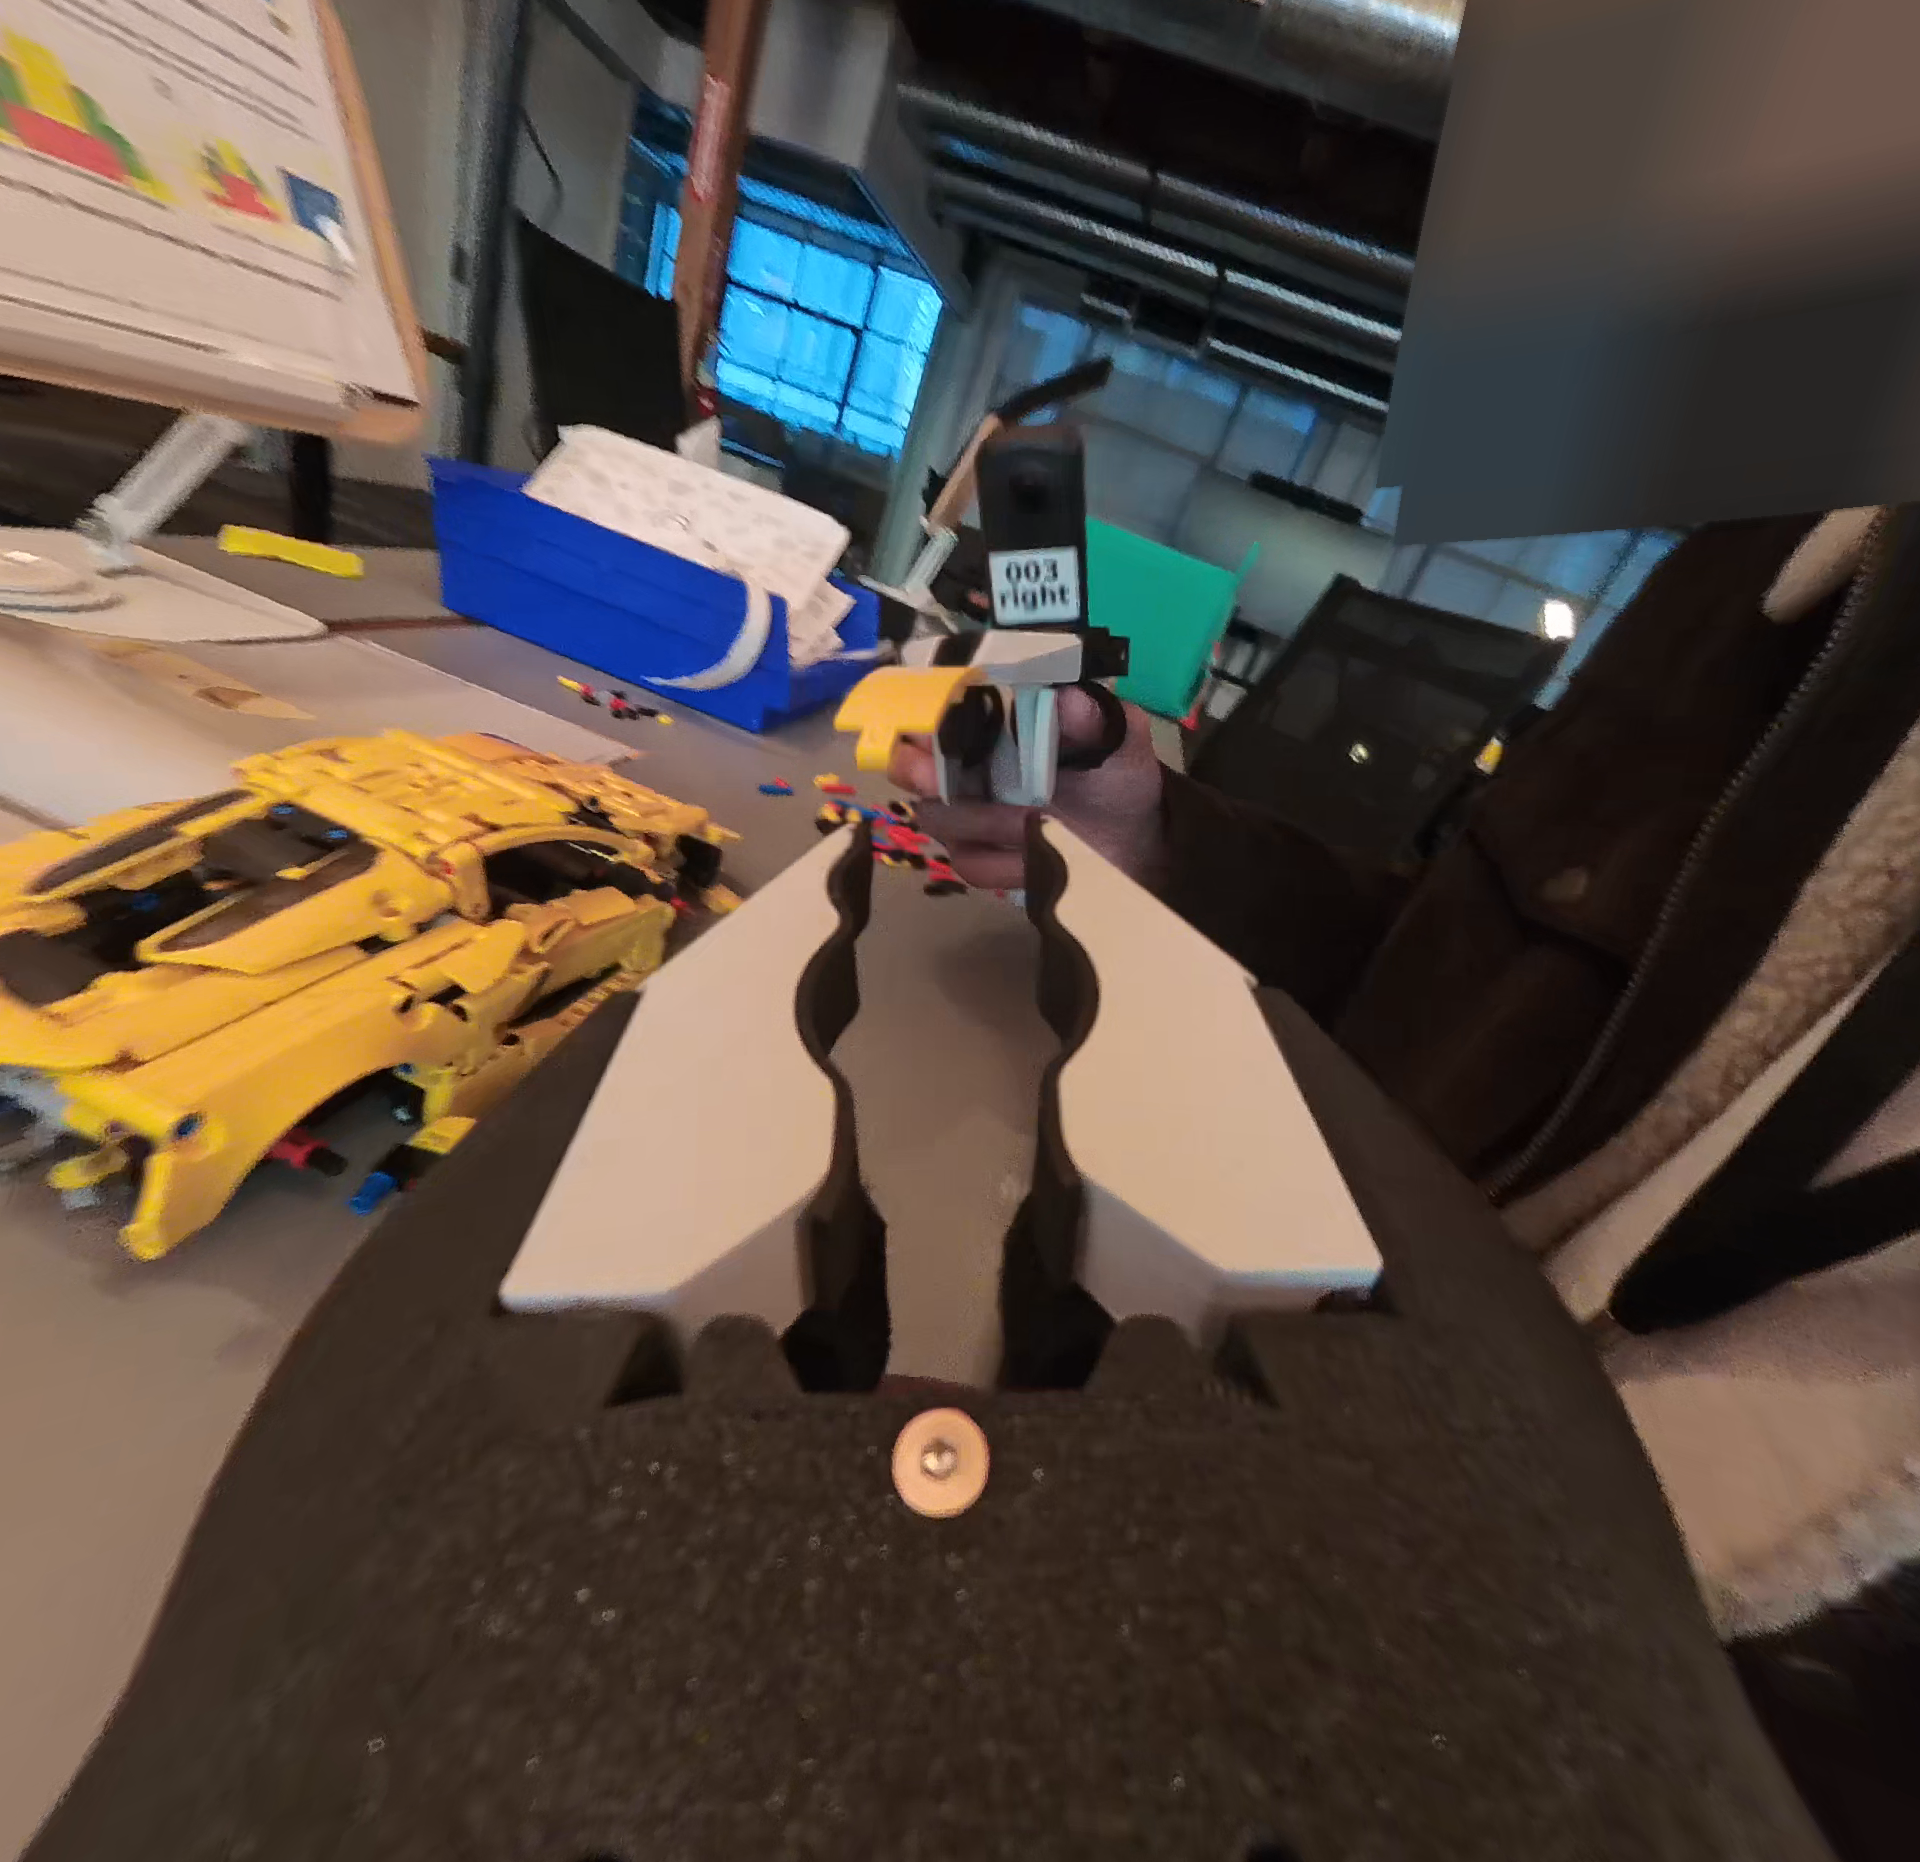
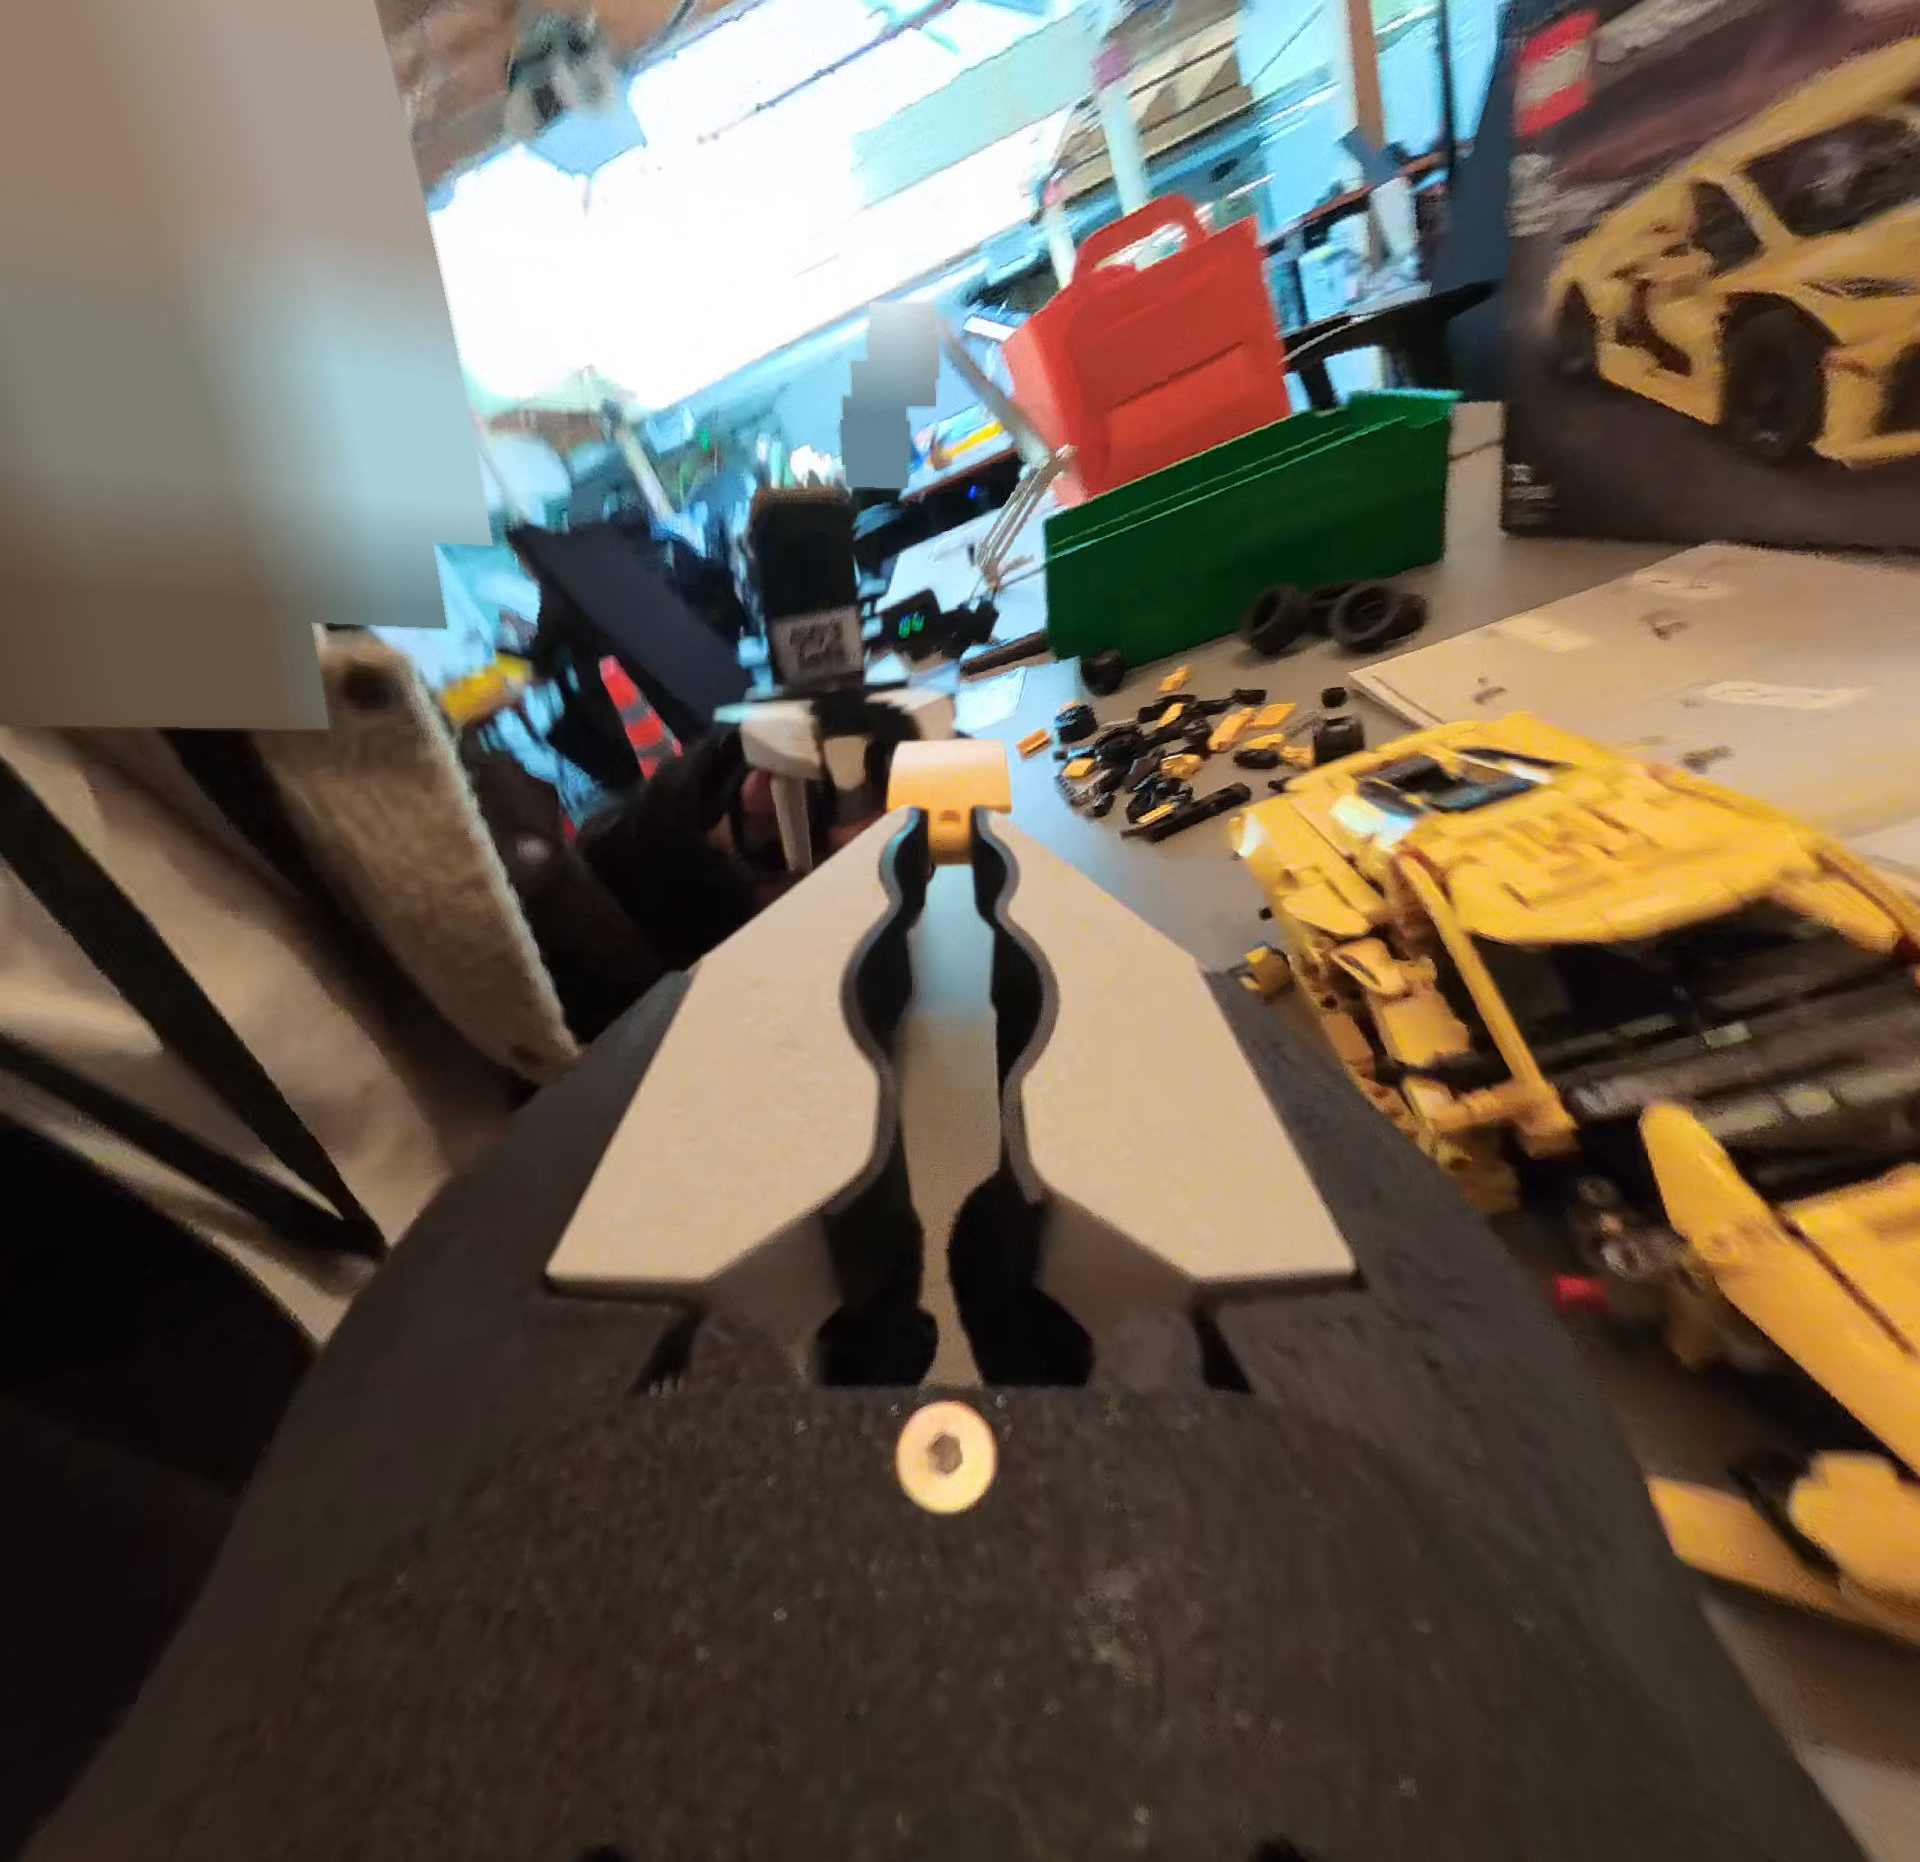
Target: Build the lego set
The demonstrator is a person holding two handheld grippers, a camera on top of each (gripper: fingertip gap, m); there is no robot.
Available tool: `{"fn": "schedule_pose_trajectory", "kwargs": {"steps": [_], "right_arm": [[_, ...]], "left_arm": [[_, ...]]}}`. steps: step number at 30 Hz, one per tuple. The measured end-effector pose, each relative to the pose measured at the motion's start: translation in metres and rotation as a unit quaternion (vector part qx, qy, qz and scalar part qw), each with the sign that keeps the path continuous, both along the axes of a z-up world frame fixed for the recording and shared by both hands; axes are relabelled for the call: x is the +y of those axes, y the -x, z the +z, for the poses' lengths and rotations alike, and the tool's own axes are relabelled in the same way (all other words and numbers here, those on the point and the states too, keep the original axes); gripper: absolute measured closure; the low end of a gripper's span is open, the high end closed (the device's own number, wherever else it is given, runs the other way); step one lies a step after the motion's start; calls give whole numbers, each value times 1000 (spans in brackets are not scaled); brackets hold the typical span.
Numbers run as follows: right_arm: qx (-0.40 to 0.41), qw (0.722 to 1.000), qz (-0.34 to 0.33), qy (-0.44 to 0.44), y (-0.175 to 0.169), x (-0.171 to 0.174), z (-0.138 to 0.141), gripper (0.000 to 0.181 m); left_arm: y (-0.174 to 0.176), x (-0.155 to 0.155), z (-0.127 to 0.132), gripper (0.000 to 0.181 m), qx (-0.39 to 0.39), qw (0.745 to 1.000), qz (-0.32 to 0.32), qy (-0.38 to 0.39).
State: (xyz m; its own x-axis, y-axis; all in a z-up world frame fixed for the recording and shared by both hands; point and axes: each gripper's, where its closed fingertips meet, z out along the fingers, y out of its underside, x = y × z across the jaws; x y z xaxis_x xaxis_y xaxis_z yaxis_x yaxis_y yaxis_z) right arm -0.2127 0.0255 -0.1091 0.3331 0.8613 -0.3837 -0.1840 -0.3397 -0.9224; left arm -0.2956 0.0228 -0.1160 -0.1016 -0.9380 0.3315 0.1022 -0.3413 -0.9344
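One big yellow car point(image 1: 312, 939) lies on the worktop point(image 1: 260, 1397), my landmark. It looks brittle with loose panels, best held by its solid sills. Beyond it sit loose pieces point(image 2: 1174, 752). Raised off to its side, my right gripper point(image 2: 948, 825) has its jaws pinching a light, slippery yellow panel point(image 2: 948, 784) by its tab. My left gripper point(image 1: 940, 867) jaws are spread, empty.

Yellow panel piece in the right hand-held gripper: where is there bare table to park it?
Bare table lies near the yellow car's side, toward the left hand-held gripper. It is crowded between the car and the blue bin, with small loose pieces, and by the green bin, with black and yellow parts and tyres.
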Motion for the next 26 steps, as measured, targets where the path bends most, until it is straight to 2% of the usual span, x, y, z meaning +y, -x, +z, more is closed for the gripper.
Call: {"fn": "schedule_pose_trajectory", "kwargs": {"steps": [3,5,10,22,26], "right_arm": [[119,979,17,165,-26,20,-4,175],[179,959,38,216,-36,24,-1,176],[182,960,30,211,-42,25,1,176],[199,958,31,206,-47,25,6,176],[206,961,11,184,-53,28,12,176]], "left_arm": [[4,10,1,153,-9,1000,27,0],[3,7,0,153,-5,1000,18,-1],[0,1,-3,153,7,1000,12,-18],[1,4,-2,153,1,1000,8,1],[1,5,-3,153,1,1000,9,4]]}}
